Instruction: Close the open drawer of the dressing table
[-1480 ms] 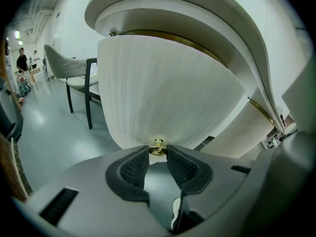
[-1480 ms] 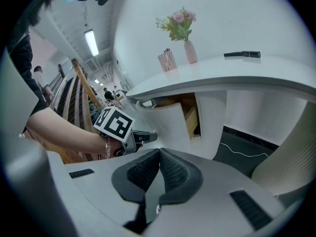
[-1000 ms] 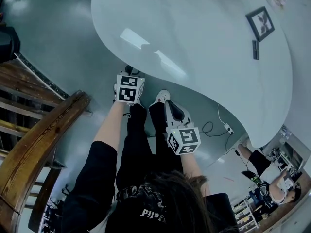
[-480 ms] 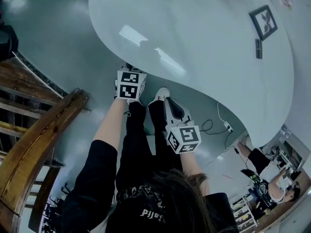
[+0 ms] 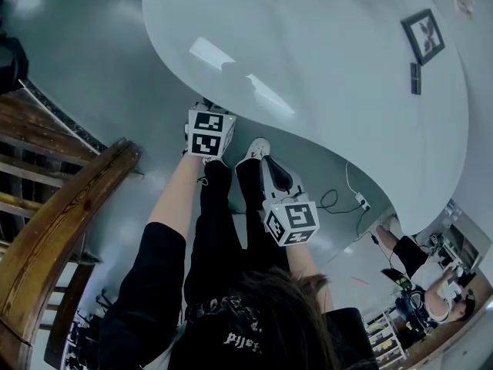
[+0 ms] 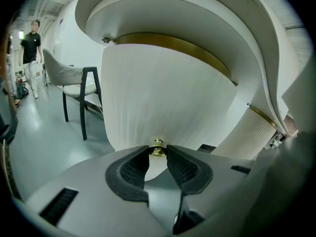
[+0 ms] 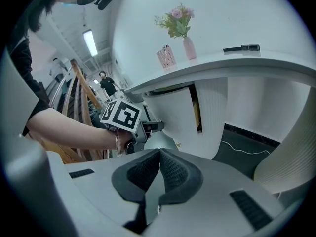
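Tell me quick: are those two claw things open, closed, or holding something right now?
Left gripper: closed on the gold knob.
Right gripper: closed, holding nothing.

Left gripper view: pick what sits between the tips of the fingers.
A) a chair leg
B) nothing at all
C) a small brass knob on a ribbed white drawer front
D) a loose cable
C: a small brass knob on the ribbed white drawer front sits right between the tips of the left gripper, whose fingers close against its sides.
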`<state>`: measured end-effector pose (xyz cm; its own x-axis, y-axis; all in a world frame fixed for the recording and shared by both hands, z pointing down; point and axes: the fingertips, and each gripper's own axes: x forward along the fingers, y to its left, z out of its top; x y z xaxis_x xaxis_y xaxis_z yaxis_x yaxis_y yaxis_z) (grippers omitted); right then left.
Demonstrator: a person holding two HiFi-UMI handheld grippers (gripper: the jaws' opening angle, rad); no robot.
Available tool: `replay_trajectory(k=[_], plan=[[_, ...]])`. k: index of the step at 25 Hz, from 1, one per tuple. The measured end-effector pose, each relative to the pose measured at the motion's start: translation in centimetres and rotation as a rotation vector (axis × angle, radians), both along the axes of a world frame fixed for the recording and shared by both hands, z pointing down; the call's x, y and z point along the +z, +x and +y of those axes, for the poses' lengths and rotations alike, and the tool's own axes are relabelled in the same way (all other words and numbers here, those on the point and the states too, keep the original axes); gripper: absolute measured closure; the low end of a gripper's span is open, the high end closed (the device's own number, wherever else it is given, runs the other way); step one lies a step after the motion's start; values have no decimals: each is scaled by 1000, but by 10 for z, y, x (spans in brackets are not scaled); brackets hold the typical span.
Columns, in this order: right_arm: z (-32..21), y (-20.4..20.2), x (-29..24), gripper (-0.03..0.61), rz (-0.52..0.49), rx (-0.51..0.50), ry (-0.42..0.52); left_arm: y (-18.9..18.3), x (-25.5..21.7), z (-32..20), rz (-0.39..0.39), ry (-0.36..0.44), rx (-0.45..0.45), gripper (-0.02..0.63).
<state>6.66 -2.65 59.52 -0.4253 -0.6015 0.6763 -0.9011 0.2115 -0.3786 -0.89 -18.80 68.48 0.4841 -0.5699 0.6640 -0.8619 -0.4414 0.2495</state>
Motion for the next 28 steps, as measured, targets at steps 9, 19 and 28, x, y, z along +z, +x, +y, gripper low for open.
replay_trajectory(k=[9,19,28], plan=[[4,2,4,552,8,-6,-7,8,-2,-14,14,35,2,488],[1,5,11,552,9,-17,-11,15,3,-22,32,66,8,486],[-3,2,-2,552,9,-17,19,13,-3,-24,15,65,-11,479]])
